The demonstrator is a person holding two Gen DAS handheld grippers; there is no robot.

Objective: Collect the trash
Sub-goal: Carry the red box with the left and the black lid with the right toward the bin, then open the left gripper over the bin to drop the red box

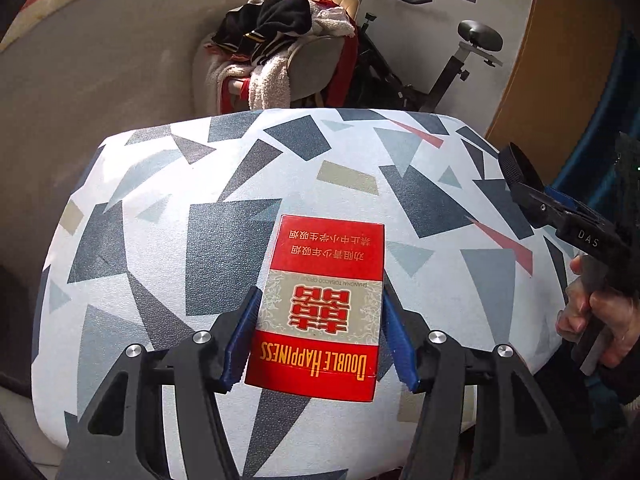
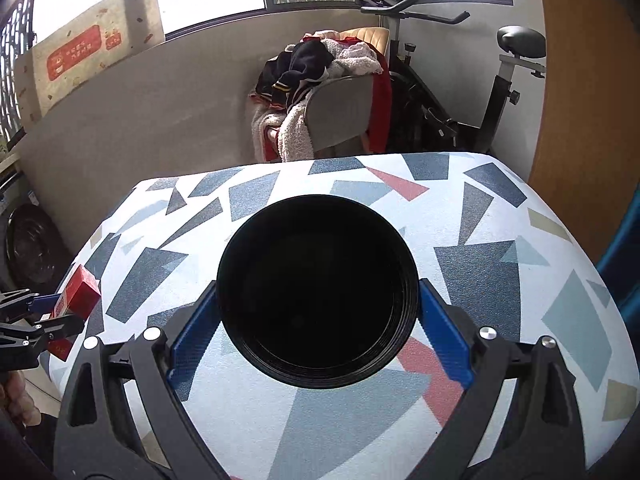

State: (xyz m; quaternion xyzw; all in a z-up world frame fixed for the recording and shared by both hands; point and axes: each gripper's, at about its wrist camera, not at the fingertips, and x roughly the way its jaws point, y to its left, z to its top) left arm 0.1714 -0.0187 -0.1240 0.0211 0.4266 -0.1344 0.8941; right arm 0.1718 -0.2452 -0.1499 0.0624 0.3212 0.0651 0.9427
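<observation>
We are at the step where the trash is picked up: our left gripper (image 1: 320, 336) squeezes the red cigarette box (image 1: 320, 308) by its two long sides above the patterned seat (image 1: 160, 240), and our right gripper (image 2: 320, 320) clamps the black round bin (image 2: 318, 290) with its mouth facing us. Next, we think, we must bring the box over to the bin's mouth and let go. The bin sits off to the right, near the seat's edge, and nothing lies between them.
</observation>
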